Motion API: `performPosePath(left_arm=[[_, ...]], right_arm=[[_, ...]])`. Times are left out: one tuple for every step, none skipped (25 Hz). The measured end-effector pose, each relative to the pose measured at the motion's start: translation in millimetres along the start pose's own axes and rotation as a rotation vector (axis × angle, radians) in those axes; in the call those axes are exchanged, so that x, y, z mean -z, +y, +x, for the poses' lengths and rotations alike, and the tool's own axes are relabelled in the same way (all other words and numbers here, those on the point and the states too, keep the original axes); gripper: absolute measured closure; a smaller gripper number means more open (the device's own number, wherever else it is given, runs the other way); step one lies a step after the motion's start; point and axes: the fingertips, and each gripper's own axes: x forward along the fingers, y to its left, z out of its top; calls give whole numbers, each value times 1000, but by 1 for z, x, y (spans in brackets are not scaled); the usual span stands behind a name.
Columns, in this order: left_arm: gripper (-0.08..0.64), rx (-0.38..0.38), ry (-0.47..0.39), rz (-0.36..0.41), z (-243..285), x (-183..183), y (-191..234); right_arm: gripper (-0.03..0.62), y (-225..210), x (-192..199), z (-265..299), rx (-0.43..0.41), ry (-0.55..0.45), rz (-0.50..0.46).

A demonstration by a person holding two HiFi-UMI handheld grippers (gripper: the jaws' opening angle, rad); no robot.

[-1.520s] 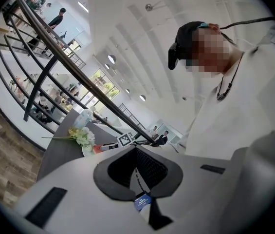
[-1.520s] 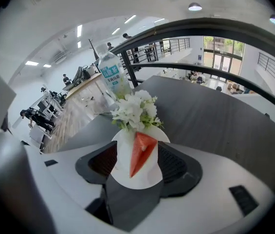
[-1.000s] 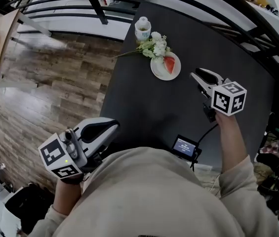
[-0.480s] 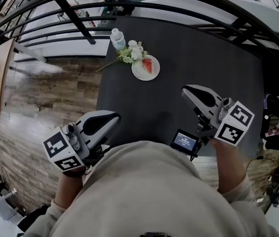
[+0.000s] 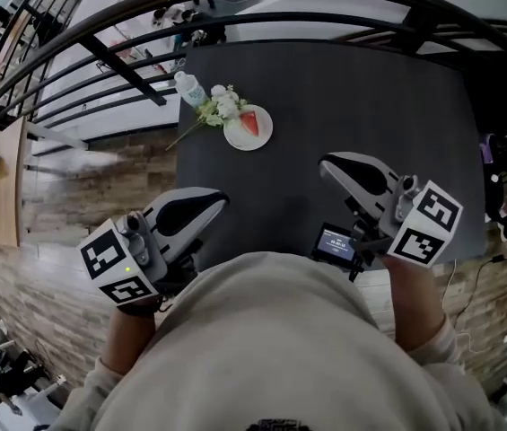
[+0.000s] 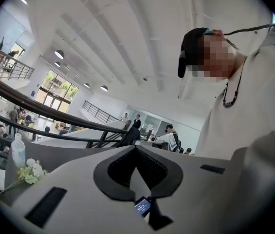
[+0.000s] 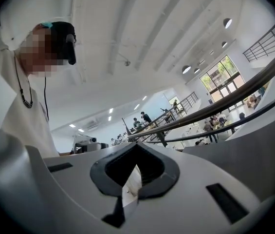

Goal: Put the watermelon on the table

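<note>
In the head view, a dark table (image 5: 361,97) fills the upper middle of the frame. The slice of watermelon (image 5: 250,121) lies on a small white plate (image 5: 235,138) in the upper left part of the table, near its left edge. Just beside the plate, to the upper left, are a bunch of white flowers (image 5: 218,105) and a small plastic bottle (image 5: 187,87). The left gripper (image 5: 222,199) is at the lower left, over the near left corner of the table, and the right gripper (image 5: 325,162) is at the lower right, over the near part of the table. Both are well apart from the plate. A small screen (image 5: 336,243) sits at the near edge, just beside the right gripper. A dark railing (image 5: 235,16) curves across the top.

In the left gripper view, the two jaws meet at their tips with nothing between them. The bottle and the flowers stand at the lower left of the frame, and the person who holds the grippers is at the upper right.

In the right gripper view, the jaws are also pressed together and hold nothing. The railing runs along the right side of the frame.
</note>
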Motion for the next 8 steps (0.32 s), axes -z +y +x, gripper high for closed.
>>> performPosePath(left_arm=[[558,10,0,2,4,-1,-3],[558,18,2,6,7,-1,-5],[558,26,6,10,9,-2,-7],[558,31,8,12,10,-2,-9],[558,35,10,14,11,-2,-10],[558,37,10,15,11,-2,-10],[560,39,10,16,10,-3,-11],[558,41,9,17,10,-4,-11]], right_arm=[[578,-1,-1,-4,1,-8,1],[578,-2,-2,-7,4,-14,3],[578,-3,-2,-9,8,-17,4],[578,-4,-3,-11,11,-18,4],[578,-5,-3,-12,14,-18,3],[578,-5,-4,-13,17,-18,1],[578,-5,-5,-13,19,-18,-2],[578,-5,-6,-14,21,-18,-5]])
